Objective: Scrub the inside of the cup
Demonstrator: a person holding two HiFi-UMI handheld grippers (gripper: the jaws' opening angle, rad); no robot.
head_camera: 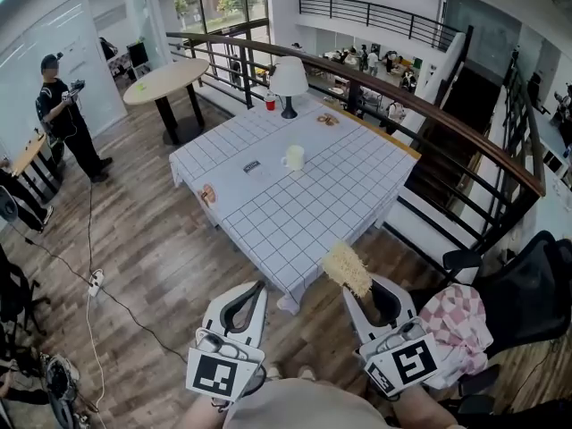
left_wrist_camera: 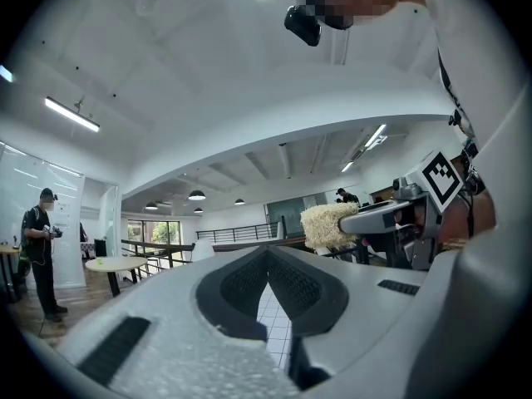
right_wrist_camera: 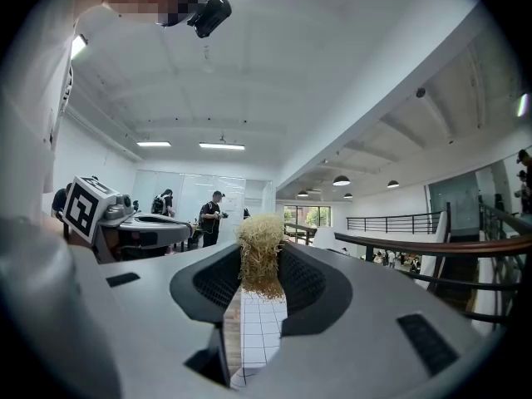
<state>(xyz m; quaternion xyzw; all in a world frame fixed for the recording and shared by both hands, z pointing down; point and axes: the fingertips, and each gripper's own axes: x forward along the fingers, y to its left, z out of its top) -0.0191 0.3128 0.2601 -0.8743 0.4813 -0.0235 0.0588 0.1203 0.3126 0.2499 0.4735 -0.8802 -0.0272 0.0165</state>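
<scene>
Bottom of frame: right gripper point(head_camera: 365, 295) clamps the straw-coloured scrubber point(head_camera: 347, 268), left gripper point(head_camera: 258, 287) pinched shut, empty — cup point(head_camera: 293, 157) sits mid-frame on the checked table point(head_camera: 357, 186), well away; best open left to steady it before scrubbing.

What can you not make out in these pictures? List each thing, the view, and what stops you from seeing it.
- Inside of the cup: head view, too far off and too small.
- Dark flat item near the cup: head view, too small to identify.
- Lower end of the scrubber: right gripper view, covered by the fingers pinching it.
- Most of the table: both gripper views, blocked by the gripper bodies.
</scene>
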